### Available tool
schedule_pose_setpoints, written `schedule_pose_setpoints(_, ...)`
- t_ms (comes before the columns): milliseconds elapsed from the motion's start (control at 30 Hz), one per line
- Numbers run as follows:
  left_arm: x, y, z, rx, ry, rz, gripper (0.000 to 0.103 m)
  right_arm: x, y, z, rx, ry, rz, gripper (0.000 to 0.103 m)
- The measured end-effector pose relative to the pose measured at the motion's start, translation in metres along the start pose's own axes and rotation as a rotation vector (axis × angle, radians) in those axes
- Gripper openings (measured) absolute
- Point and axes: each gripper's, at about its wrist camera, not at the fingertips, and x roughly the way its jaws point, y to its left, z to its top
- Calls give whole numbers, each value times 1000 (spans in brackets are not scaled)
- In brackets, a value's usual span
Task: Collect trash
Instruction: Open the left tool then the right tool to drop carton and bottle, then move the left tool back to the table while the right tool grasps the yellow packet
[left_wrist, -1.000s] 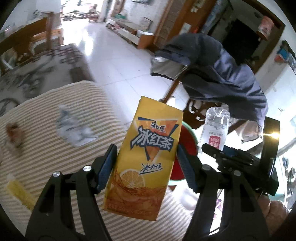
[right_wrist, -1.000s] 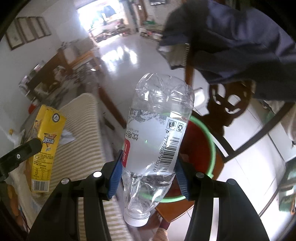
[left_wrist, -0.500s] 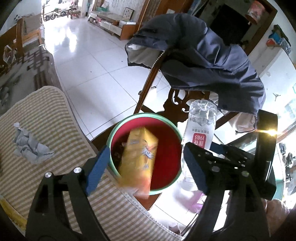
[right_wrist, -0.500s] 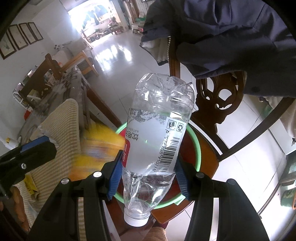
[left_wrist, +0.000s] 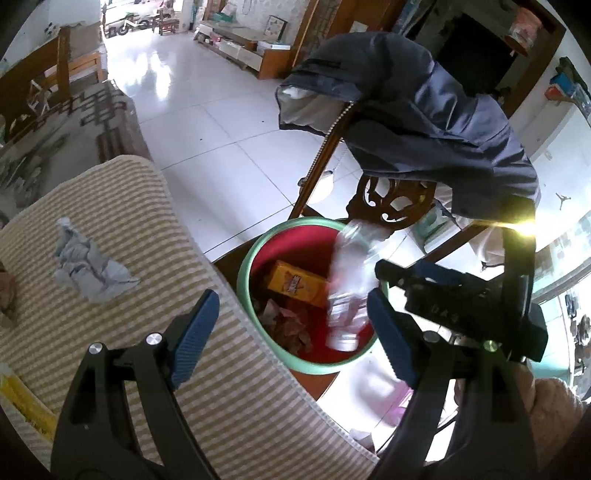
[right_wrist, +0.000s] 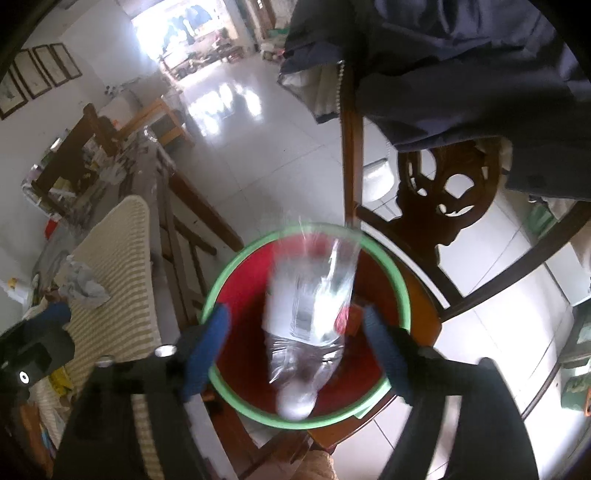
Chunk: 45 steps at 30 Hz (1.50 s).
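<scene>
The right hand-held gripper (right_wrist: 295, 350) is opening its blue pads, and the blurred clear plastic bottle (right_wrist: 308, 314) sits loose between them, cap down, over the red green-rimmed bucket (right_wrist: 400, 291) at lower centre. The left hand-held gripper (left_wrist: 291, 332) stands wide and empty above the yellow drink carton (left_wrist: 295, 282) lying in the bucket.

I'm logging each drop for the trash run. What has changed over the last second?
The left gripper let go of the yellow drink carton, which now lies in the red bin. The right gripper is opening, and the plastic bottle is falling neck down into the bin, blurred, pads clear of it. The crumpled paper stayed on the striped cloth.
</scene>
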Motion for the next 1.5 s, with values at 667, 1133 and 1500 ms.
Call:
schedule_pose_setpoints(667, -61, 64, -47, -81, -73, 11, 79, -20, 71, -25, -36, -28, 12, 79)
schedule_pose_setpoints(1133, -132, 187, -126, -254, -106, 84, 79, -2, 215, -87, -264, 71, 73, 79)
schedule_pose_setpoints(1500, -191, 282, -187, -398, -131, 207, 79, 43, 380, -138, -604, 165, 135, 87)
